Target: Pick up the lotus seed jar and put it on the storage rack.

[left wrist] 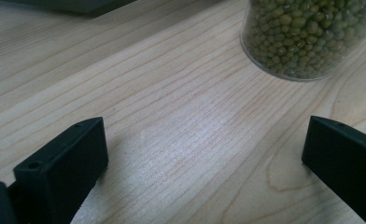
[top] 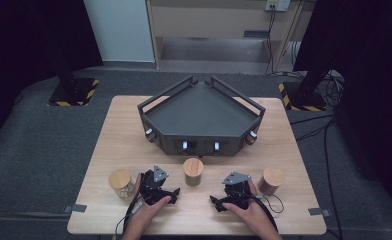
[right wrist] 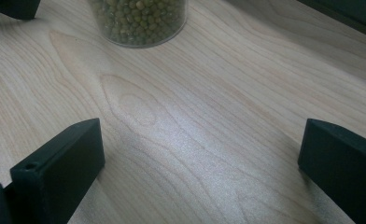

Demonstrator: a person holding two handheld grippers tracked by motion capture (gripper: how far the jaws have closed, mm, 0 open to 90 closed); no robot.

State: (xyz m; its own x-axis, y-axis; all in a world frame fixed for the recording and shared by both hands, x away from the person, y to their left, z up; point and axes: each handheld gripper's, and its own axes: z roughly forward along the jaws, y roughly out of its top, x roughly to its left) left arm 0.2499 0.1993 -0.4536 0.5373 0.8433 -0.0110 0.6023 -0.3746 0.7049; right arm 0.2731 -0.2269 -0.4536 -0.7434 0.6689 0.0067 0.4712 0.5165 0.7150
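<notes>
Three glass jars with wooden lids stand in a row on the wooden table (top: 109, 150): a left jar (top: 120, 183) with pale contents, a middle jar (top: 193, 171) of green beans, and a right jar (top: 271, 180) with reddish-brown contents. My left gripper (top: 159, 189) rests low over the table between the left and middle jars. It is open, with bare wood between its jaws and the green bean jar (left wrist: 307, 37) ahead to the right. My right gripper (top: 232, 192) sits between the middle and right jars, also open and holding nothing, with the bean jar (right wrist: 139, 21) ahead to the left.
A dark corner-shaped tray (top: 201, 112) with raised rails stands at the back middle of the table, and its edge (right wrist: 354, 14) shows in the right gripper view. Bare wood lies along the front edge between my hands. Cables trail from both grippers.
</notes>
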